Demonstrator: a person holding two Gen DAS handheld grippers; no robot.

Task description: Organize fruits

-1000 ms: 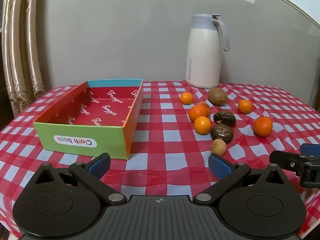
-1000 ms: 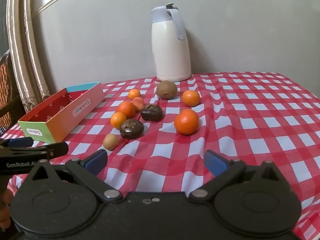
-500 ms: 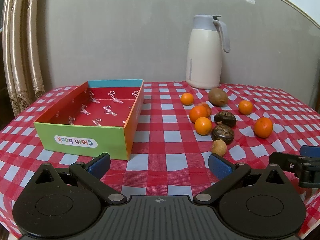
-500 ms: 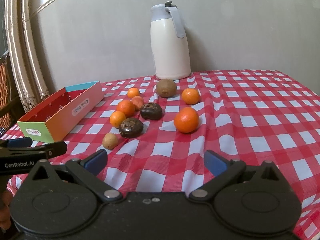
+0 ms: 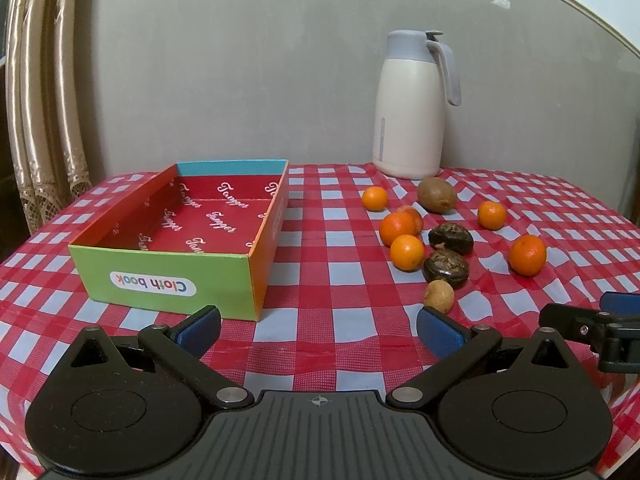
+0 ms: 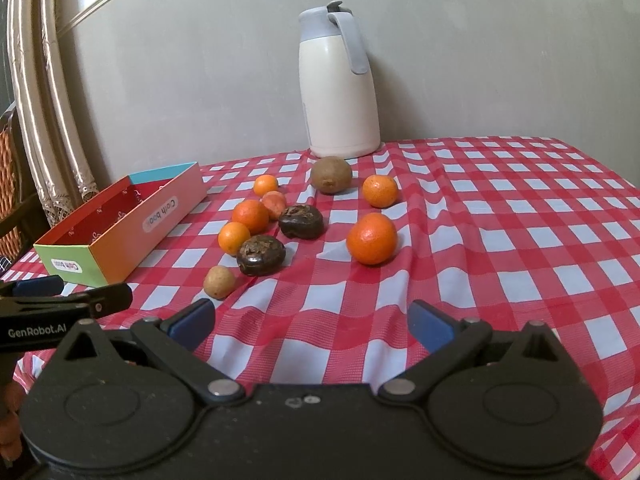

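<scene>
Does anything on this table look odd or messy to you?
The fruit lies scattered loose on the checked cloth, none in the empty box. Two dark, wrinkled fruits look shrivelled beside the bright oranges. The cloth is rumpled. Nothing is spilled.

Left tool (image 5: 318, 330), right tool (image 6: 310, 322): black bodies, blue pads, silver pivot screws, white "GenRobot.AI" lettering.

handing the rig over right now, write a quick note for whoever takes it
Left gripper: open, holding nothing, low over the near table edge.
Right gripper: open, holding nothing.
Box: on the left of the cloth, no fruit in it.
Fruit lies loose right of the box: oranges such as the big orange, a kiwi, two dark fruits, a small tan fruit.
Done: nothing yet. Left: all the fruit.
</scene>
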